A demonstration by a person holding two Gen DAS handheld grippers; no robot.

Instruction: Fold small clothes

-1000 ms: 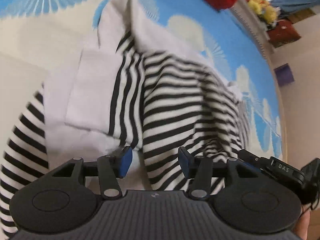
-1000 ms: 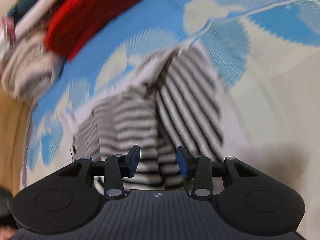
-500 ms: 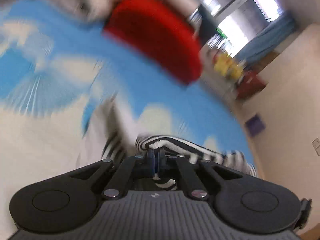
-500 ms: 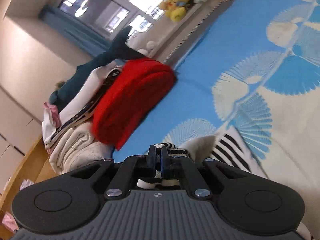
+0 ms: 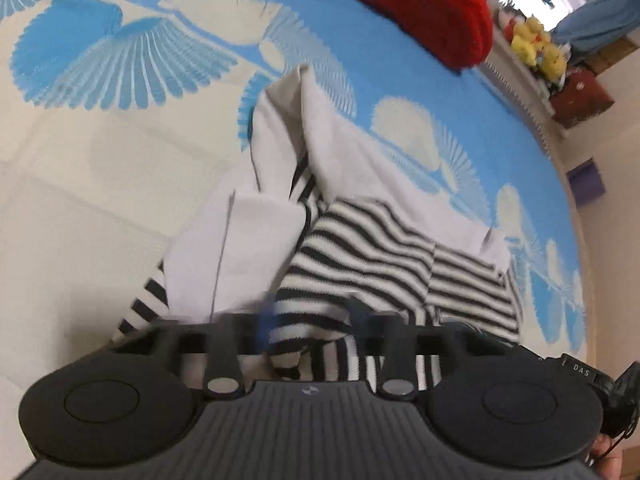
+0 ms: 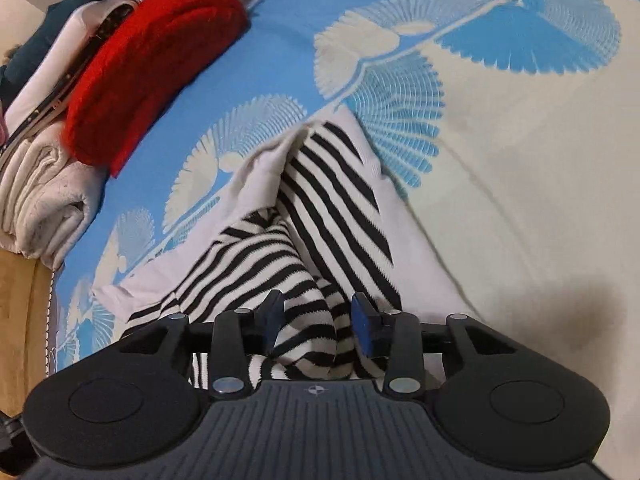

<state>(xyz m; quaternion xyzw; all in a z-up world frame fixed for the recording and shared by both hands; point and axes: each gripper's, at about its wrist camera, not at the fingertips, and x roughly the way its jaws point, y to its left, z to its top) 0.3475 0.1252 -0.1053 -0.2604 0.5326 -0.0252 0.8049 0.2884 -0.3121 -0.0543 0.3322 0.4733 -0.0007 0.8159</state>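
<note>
Now I am at the end of a fold-over on the small black-and-white striped knit garment with plain white panels point(image 5: 360, 248), which lies bunched on the blue-and-cream fan-patterned bedspread point(image 5: 120, 160), directly in front of both tools. My left gripper point(image 5: 310, 320) shows its fingers blurred and standing apart in its own view, with a lip of striped cloth between them, so I read it as letting go even though a shut reading would not surprise me. My right gripper point(image 6: 318, 316) has its jaws opening, the blue pads point(image 6: 366, 320) clear on either side of a ridge of striped fabric that they no longer pinch. I judge the step in hand to be the release after carrying an edge over. The next move calls for backing both tools off without dragging the cloth, then finding a fresh edge to flatten or fold again, since the piece is lumpy and far from square. Half a second ago both pairs of jaws were clamped tight on a striped hem and lifted, with the fuzzy red folded textile point(image 6: 140, 60) and the room beyond filling the views. Now both cameras look down on the garment again. A second ago the jaws stood open over the spread cloth, much as at present.
</note>
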